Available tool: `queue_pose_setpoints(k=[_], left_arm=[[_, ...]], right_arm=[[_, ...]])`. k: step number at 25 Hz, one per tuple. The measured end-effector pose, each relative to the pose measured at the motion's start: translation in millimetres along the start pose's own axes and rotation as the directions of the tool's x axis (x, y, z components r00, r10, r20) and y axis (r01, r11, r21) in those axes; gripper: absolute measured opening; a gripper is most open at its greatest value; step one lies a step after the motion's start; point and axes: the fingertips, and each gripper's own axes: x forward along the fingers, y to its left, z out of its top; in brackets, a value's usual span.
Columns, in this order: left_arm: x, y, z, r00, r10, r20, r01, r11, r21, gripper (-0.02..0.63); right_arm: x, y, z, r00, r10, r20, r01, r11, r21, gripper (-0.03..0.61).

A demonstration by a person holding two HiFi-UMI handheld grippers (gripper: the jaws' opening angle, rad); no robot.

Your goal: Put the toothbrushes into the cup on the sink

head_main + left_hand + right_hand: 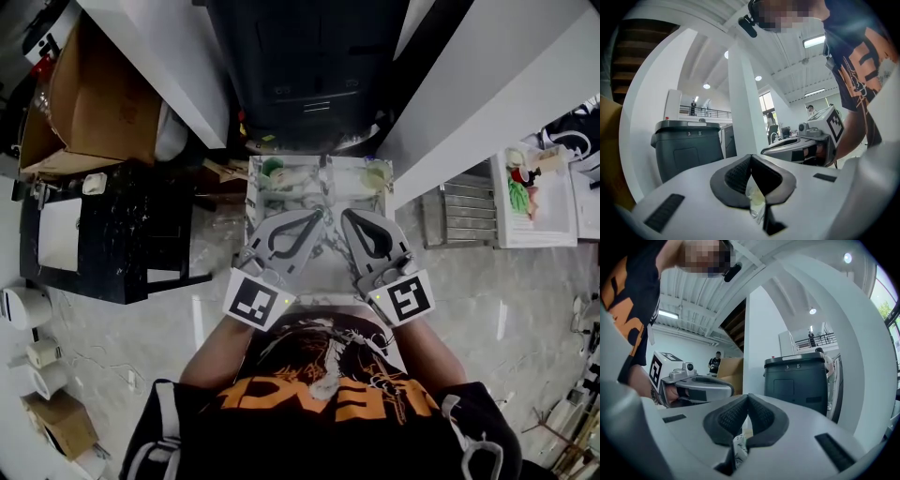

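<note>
I am holding my left tongs [317, 221] over the near left part of the sink [255, 206]. Their jaws are pressing fully together with nothing caught between the pads, and only a pale blur is showing through the gap beneath them. Beyond their tip, the left cup [274, 171], green and white, is standing at the sink's far left corner, apart from the tongs. My right tongs [349, 219] are angling inward just beside the left pair, the 2 tips nearly meeting, jaws likewise closed on nothing. The right cup [377, 174], paler, is sitting at the far right corner. I am not making out any toothbrushes on the marbled surface. A dark bin [309, 56] is standing beyond the sink.
</note>
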Motion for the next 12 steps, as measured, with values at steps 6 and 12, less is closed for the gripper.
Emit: queue_pose_setpoints(k=[6,12], left_arm=[[6.8,-6.0,4.1,1.000,0.000,0.002,0.000,1.000,0.004,0.023],[10.6,-7.9,6.7,1.000,0.006,0.012,-0.006,1.000,-0.003,0.023]], right_arm=[[-11.0,-8.6,-14.6,0.996,-0.005,-0.088,0.003,1.000,-0.020,0.014],[-9.4,-9.8,1.8,1.000,-0.002,-0.010,0.001,1.000,-0.010,0.014]])
